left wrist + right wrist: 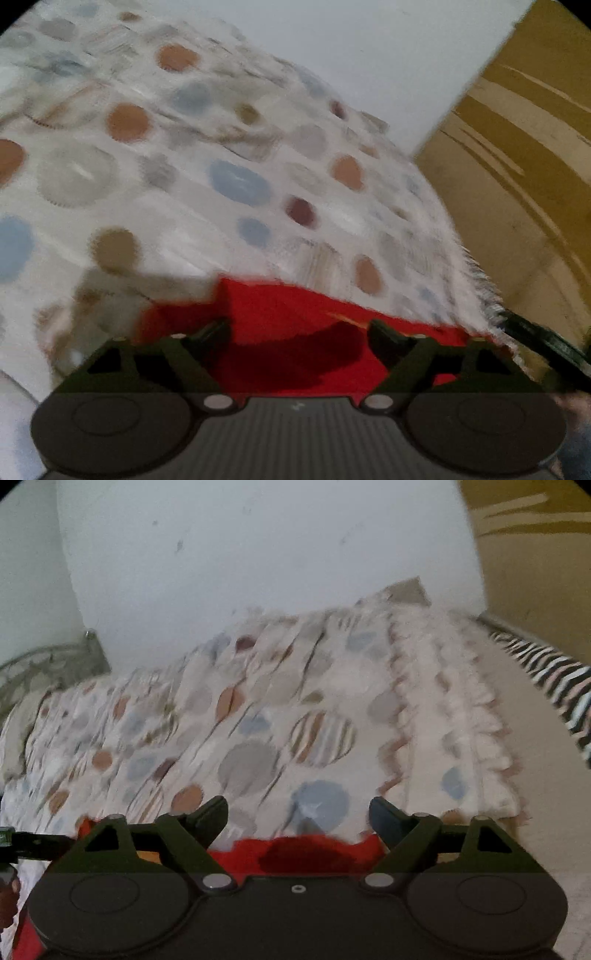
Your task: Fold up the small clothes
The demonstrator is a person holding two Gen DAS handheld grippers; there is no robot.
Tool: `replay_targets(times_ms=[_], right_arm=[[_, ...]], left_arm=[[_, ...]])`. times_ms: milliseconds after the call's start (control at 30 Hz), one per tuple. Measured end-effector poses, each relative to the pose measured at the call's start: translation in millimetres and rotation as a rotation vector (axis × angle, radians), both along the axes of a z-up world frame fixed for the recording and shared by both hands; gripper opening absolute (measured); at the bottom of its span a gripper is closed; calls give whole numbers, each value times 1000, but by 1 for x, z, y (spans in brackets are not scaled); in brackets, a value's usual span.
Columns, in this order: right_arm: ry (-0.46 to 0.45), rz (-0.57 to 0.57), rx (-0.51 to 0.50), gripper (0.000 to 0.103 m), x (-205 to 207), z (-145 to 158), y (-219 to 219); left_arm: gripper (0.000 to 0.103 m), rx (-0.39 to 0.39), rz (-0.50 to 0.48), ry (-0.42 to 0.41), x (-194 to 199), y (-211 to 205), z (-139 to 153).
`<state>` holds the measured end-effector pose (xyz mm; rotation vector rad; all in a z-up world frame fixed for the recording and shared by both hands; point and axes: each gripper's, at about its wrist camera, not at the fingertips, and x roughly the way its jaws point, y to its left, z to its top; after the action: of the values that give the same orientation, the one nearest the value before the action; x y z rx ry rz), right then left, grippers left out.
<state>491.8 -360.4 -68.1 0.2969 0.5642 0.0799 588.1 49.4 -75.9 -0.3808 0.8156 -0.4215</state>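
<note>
A red garment [288, 332] lies on a bed with a white bedspread printed with coloured dots [177, 177]. My left gripper [298, 332] is open, its two dark fingers spread wide just above the red cloth. The right wrist view shows the same red garment [306, 853] close under my right gripper [298, 812], which is also open and holds nothing. The frames are blurred, so the garment's shape and folds cannot be made out. Part of the other gripper shows at the left edge of the right wrist view [22, 843].
The dotted bedspread [236, 738] runs back to a white wall [258, 554]. A ruffled pillow [454, 716] and a zebra-striped cloth [550, 672] lie at the right. A metal bed frame [48, 664] shows far left. A yellow patterned floor [517, 166] lies beyond the bed edge.
</note>
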Motion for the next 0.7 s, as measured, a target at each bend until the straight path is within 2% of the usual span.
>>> replay_targets(times_ms=[67,133,200,267,367,467,567,633,667,700], right_arm=[[-28,-16,-52,94,-14,3,-4],[-43,5,-124,95,-29,3,-9],[-50,41,-179,97,-39,-1,-10],[-33,93,-232,97,-47,-7,-9],[-12,123,-273,93,-45,-11,4],[6,123,-281,82,-35,-16,12],[24,122,-277,69,-26,-22,16],[42,124,-281,55,-21,-27,17],[50,122,-290,45,-20,-30,17],[57,121,-295,33,-19,-32,18]], left_arm=[[84,55,90,-15,4,12,0],[86,2,110,-50,-1,29,3],[100,-36,101,-105,-12,38,9],[101,-8,40,-180,-20,36,15],[102,97,-86,-212,-19,16,21],[102,184,-200,-215,-15,-2,17],[101,251,-231,-201,-10,-13,13],[92,249,-228,-171,-3,-15,5],[71,231,-229,-149,1,-13,2],[42,207,-228,-124,8,-12,-2]])
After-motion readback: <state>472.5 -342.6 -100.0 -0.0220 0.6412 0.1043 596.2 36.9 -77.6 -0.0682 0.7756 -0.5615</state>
